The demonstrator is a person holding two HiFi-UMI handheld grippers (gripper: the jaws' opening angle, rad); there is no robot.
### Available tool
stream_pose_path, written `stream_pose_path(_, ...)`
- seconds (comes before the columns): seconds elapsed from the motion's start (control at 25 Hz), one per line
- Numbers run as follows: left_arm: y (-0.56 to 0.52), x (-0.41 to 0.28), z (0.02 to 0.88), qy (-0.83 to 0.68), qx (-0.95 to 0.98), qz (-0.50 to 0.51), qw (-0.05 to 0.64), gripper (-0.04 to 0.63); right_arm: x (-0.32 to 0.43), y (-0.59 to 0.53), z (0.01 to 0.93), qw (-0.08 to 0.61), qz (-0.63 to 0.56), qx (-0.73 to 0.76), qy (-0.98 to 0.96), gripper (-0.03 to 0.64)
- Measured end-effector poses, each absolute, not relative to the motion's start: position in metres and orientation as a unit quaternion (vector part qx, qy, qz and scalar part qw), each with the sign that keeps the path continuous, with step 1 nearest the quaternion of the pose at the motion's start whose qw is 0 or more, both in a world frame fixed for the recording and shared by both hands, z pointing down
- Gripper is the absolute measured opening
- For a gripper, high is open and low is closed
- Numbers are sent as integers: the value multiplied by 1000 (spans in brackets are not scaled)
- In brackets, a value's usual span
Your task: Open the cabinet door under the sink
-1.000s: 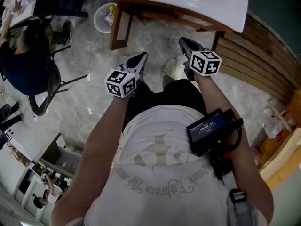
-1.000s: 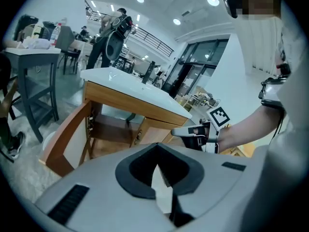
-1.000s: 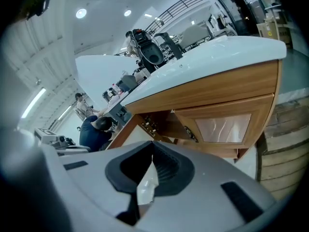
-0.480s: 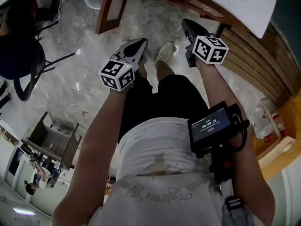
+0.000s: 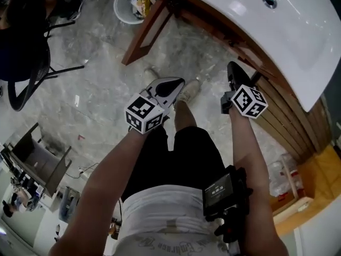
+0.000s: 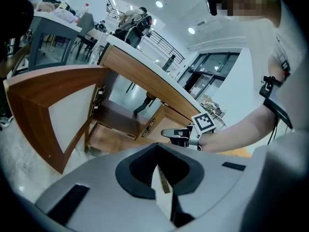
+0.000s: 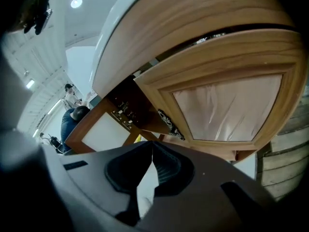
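The white sink (image 5: 287,20) tops a wooden cabinet. Its left door (image 5: 146,33), wood-framed with a white panel, stands swung out over the floor; the same left door (image 6: 63,115) fills the left gripper view's left side. The right door (image 7: 227,105), with a pale panel and an ornate dark handle (image 7: 166,122), faces my right gripper (image 7: 152,153), which is shut and empty a short way from it. My left gripper (image 6: 157,170) is also shut and empty, pointing at the open cabinet inside (image 6: 116,120). In the head view the left gripper (image 5: 178,84) and right gripper (image 5: 234,71) hover before the cabinet.
A white bin (image 5: 136,1) with rubbish stands on the marble floor beyond the open door. A seated person on a black chair (image 5: 26,52) is at the left. A slatted wooden wall (image 5: 290,121) runs at the right. My shoe (image 5: 189,89) lies under the left gripper.
Both grippers have sunk lower in front of the cabinet, staying shut. The head view has swung, so more of the sink top shows now.
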State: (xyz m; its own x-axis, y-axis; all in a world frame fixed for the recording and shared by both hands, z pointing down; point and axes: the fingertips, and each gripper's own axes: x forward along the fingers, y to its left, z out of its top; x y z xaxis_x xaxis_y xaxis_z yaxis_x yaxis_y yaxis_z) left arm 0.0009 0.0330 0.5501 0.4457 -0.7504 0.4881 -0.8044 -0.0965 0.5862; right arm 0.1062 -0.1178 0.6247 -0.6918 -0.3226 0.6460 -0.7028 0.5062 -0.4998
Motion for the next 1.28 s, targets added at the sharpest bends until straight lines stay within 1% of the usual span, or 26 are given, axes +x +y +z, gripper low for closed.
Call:
stream_pose_path(0.2, 38, -4, 570, -525, 738, 22, 424, 11, 96, -134, 646, 245, 378, 329, -830, 15)
stream_pose_path(0.36, 48, -1, 589, -528, 728, 9, 437, 11, 89, -148, 669, 268, 374, 351, -816, 17)
stream_pose_path(0.48, 60, 0, 598, -532, 718, 1, 449, 11, 83, -152, 687, 250, 406, 363, -801, 18)
stream_pose_path(0.52, 64, 1, 601, -533, 715, -1, 453, 11, 82, -153, 693, 246, 417, 369, -793, 28)
stream_pose_path(0.56, 67, 3, 603, -533, 712, -4, 457, 9, 83, -154, 698, 246, 424, 376, -786, 53)
stream_pose_path(0.64, 68, 6, 608, -532, 709, -8, 462, 11, 86, -159, 703, 252, 427, 390, -776, 132)
stream_pose_path(0.72, 68, 6, 611, -534, 707, -11, 464, 11, 86, -164, 705, 258, 418, 398, -775, 147)
stream_pose_path(0.88, 65, 4, 612, -535, 706, -13, 465, 11, 83, -172, 706, 249, 427, 413, -764, 149)
stream_pose_path(1.12, 63, -8, 610, -544, 699, -11, 464, 11, 74, -181, 705, 218, 481, 415, -741, 149)
stream_pose_path(1.28, 64, -7, 611, -542, 699, -7, 466, 11, 80, -183, 707, 208, 508, 445, -708, 147)
